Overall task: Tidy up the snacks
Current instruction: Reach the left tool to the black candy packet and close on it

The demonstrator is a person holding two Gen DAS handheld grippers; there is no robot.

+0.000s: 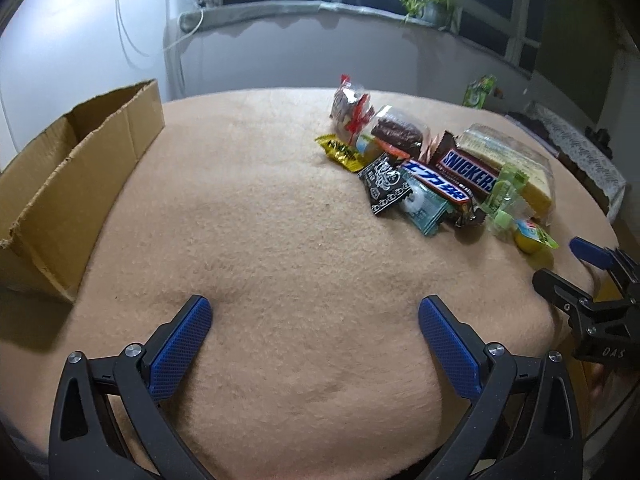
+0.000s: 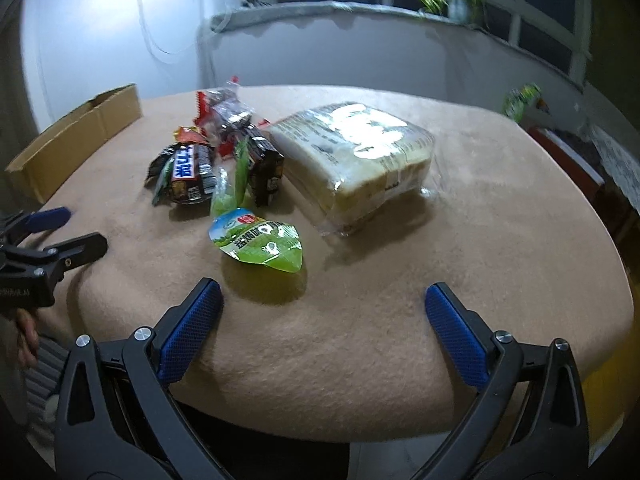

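Left gripper: fingers spread wide apart, holding nothing, over bare blanket near the table's front edge.
Right gripper: fingers likewise wide apart, holding nothing, just short of the jelly cup.
Snack pile: heaped on the blanket right of centre; includes a Snickers bar, small wrapped candies and a bagged bread loaf.
Cardboard box: open, at the table's left edge, well apart from the pile.
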